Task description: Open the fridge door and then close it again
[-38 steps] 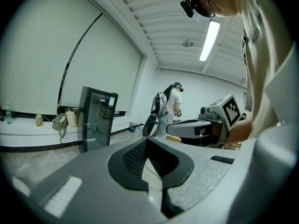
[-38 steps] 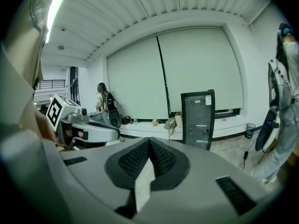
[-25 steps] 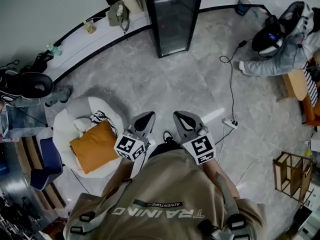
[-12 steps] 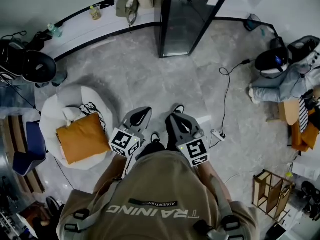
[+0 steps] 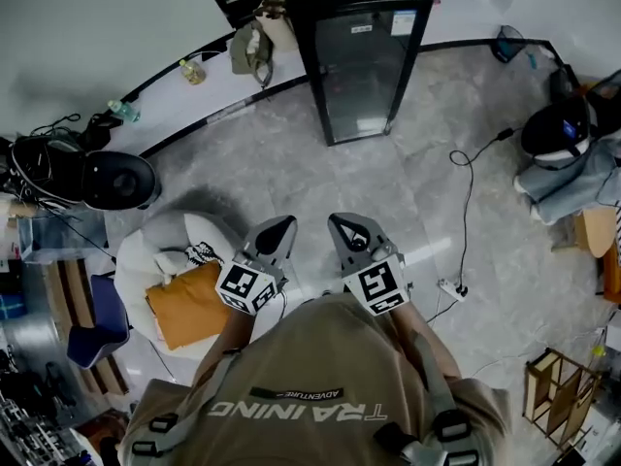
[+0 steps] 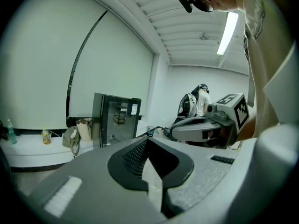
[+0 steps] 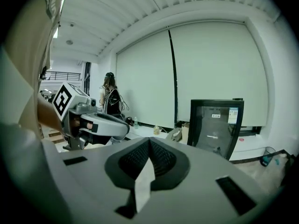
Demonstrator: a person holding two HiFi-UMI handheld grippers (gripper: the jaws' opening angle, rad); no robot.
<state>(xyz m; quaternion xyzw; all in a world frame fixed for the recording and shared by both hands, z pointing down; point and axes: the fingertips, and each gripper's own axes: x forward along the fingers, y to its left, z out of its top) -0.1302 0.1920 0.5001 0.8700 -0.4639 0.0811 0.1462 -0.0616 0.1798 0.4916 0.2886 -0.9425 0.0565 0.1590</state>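
1. Grey plastic jaws on the left gripper (image 5: 279,229) and right gripper (image 5: 346,229) are pressed together with nothing between them, held close before the person.
2. Marbled floor (image 5: 291,163) stretches beyond.
3. Far off, the fridge (image 5: 364,61) stands by the wall, door closed. Its glass front looks rigid, smooth and breakable. The free vertical edge is probably the best place to hook it, though no handle is discernible.

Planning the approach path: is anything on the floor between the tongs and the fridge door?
Nothing visible. Bare floor runs from the left gripper and right gripper to the fridge, whose door is closed. The beanbag sits off to the left, and the cable and power strip off to the right, all outside the straight line.
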